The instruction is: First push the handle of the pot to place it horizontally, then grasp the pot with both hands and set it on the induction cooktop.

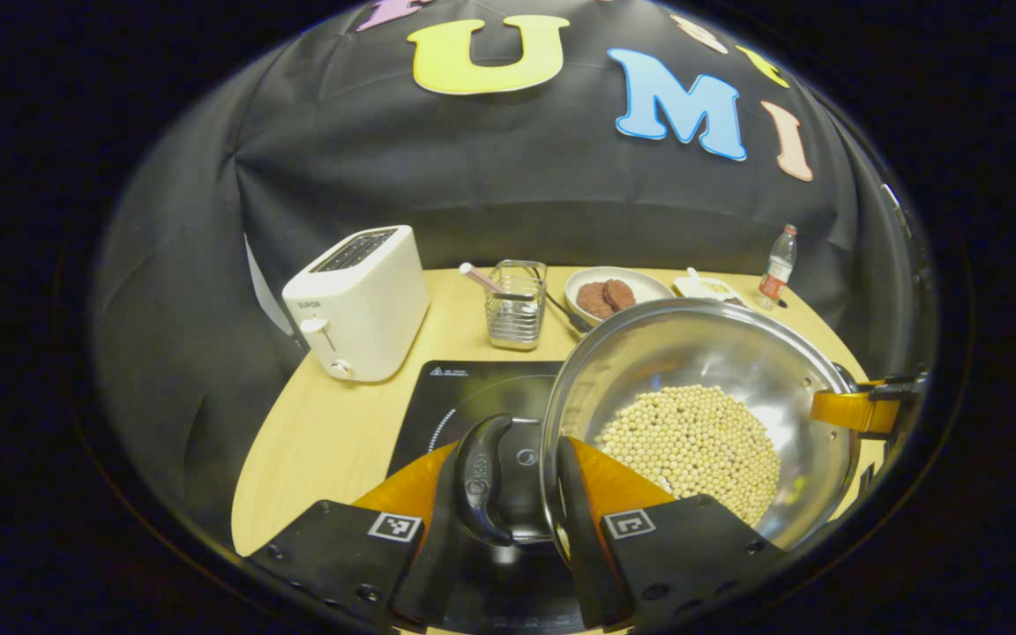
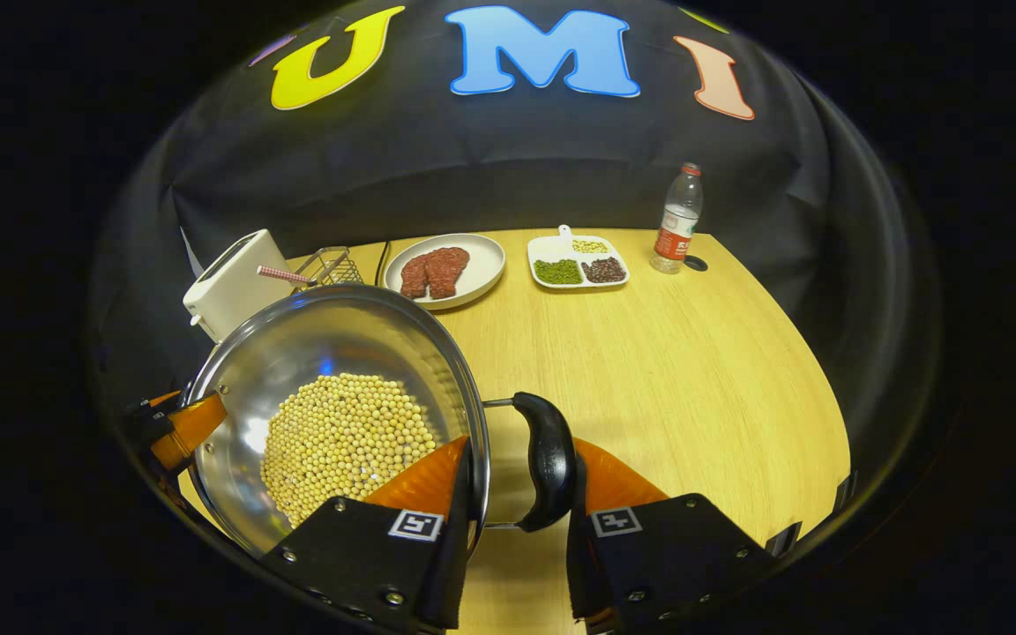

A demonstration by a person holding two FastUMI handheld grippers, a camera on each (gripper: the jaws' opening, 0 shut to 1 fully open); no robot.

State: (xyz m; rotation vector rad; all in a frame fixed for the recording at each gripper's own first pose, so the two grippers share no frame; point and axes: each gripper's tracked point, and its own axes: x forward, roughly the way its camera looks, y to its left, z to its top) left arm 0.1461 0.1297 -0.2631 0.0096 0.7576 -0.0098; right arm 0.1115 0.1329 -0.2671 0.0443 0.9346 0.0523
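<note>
A steel pot [image 1: 737, 353] holding pale soybeans [image 1: 693, 445] is gripped from both sides. In the left gripper view, my left gripper [image 1: 508, 450] is shut on the pot's black side handle [image 1: 495, 481], one finger at the rim. The black induction cooktop [image 1: 464, 397] lies under and just past that handle; whether the pot touches it I cannot tell. In the right gripper view, my right gripper [image 2: 523, 445] is shut on the opposite black handle [image 2: 548, 459], its inner finger inside the pot [image 2: 332, 344] rim. Each view shows the other gripper's finger across the pot.
A white toaster [image 1: 358, 304] and a wire basket [image 1: 515, 304] stand behind the cooktop. Farther back are a plate of meat [image 2: 446, 265], a divided dish of beans [image 2: 577, 260] and a water bottle [image 2: 677, 220]. The wooden table [image 2: 676, 379] ends at the black cloth wall.
</note>
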